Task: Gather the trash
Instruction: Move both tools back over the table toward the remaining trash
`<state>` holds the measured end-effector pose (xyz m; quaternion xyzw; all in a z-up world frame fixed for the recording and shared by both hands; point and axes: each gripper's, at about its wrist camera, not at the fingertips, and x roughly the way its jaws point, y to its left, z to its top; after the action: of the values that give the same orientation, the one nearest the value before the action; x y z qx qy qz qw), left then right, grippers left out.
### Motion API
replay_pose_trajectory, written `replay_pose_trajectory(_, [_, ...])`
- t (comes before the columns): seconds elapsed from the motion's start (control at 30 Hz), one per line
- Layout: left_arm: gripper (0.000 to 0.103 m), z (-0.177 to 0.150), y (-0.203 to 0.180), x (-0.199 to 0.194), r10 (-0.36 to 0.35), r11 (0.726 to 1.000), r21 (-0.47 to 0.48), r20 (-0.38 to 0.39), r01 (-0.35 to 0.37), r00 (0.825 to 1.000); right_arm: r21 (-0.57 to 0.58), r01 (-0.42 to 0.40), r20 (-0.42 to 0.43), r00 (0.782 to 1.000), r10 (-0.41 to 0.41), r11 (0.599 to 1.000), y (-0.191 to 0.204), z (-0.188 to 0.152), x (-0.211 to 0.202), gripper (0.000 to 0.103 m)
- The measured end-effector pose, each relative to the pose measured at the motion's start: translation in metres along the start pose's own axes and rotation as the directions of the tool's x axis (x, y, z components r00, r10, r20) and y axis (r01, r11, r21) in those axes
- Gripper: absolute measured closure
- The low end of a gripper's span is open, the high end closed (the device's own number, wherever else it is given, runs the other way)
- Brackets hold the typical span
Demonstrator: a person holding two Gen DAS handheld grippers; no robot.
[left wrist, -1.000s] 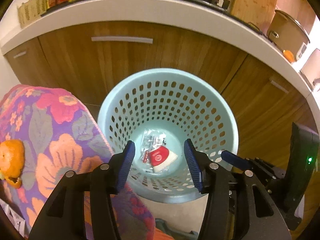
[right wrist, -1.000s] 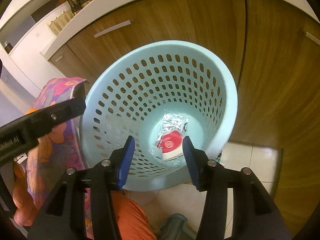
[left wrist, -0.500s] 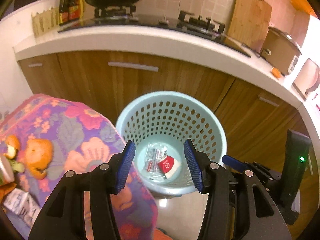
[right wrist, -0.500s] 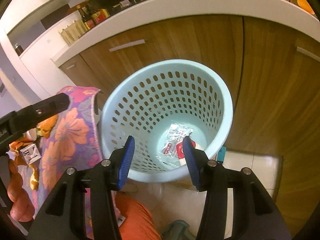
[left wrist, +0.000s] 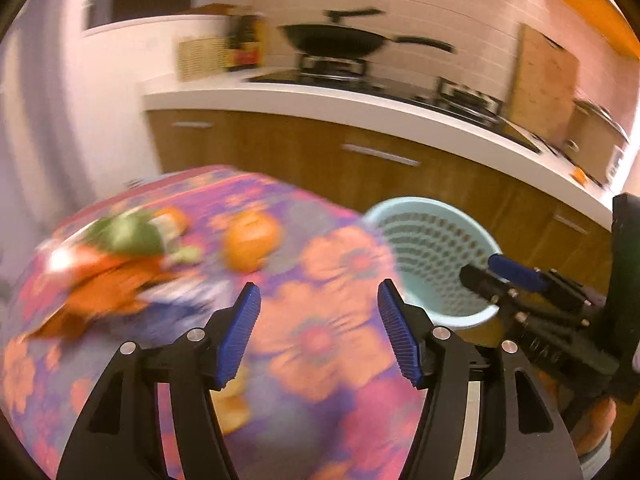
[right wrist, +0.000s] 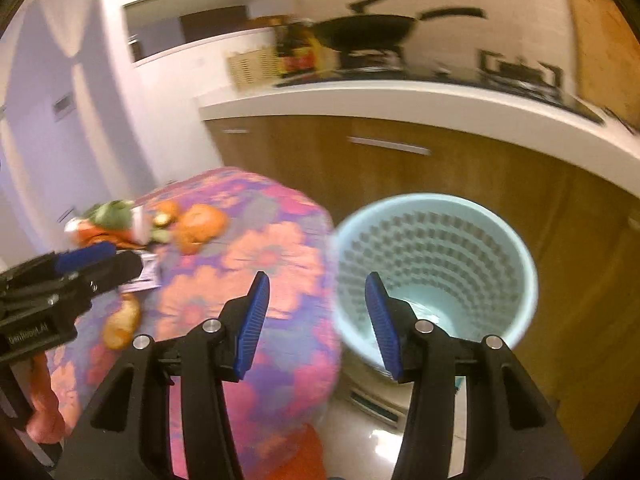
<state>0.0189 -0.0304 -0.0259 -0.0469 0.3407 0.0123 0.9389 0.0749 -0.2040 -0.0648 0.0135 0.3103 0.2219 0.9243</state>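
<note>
A light blue perforated basket stands on the floor beside a table with a floral cloth. On the cloth lie orange peel, green and orange wrappers and a small peel piece. Both views are blurred. My left gripper is open and empty above the cloth; it also shows in the right wrist view. My right gripper is open and empty at the table edge next to the basket; it also shows in the left wrist view.
Wooden kitchen cabinets under a white counter stand right behind the basket. A black wok sits on the stove, with bottles and a cutting board along the wall. Tiled floor shows below the basket.
Both grippers have lifted away from above the basket and swung left towards the table. The trash on the cloth has come into view. Both stay open and empty.
</note>
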Motion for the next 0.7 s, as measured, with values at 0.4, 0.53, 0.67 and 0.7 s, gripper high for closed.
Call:
replay_pose_trajectory(0.4, [0.042, -0.021, 0.150, -0.069, 0.199, 0.972, -0.145, 0.065, -0.188, 0.978, -0.134, -0.140, -0.059, 0.989, 0.133, 0.981, 0.107, -0.005, 0.030, 0.057])
replay_pose_trajectory(0.53, [0.042, -0.030, 0.169, -0.060, 0.215, 0.975, -0.053, 0.021, -0.214, 0.976, -0.143, -0.188, -0.088, 0.980, 0.177, 0.972, 0.129, -0.007, 0.047, 0.057])
replay_pose_trajectory(0.67, [0.042, -0.038, 0.181, -0.037, 0.241, 0.970, 0.045, -0.031, -0.240, 0.970, -0.146, -0.199, -0.109, 0.977, 0.185, 0.969, 0.138, -0.011, 0.058, 0.057])
replay_pose_trajectory(0.7, [0.042, -0.038, 0.183, -0.033, 0.250, 0.967, 0.062, -0.032, -0.247, 0.968, -0.145, -0.202, -0.111, 0.976, 0.187, 0.969, 0.139, -0.012, 0.059, 0.057])
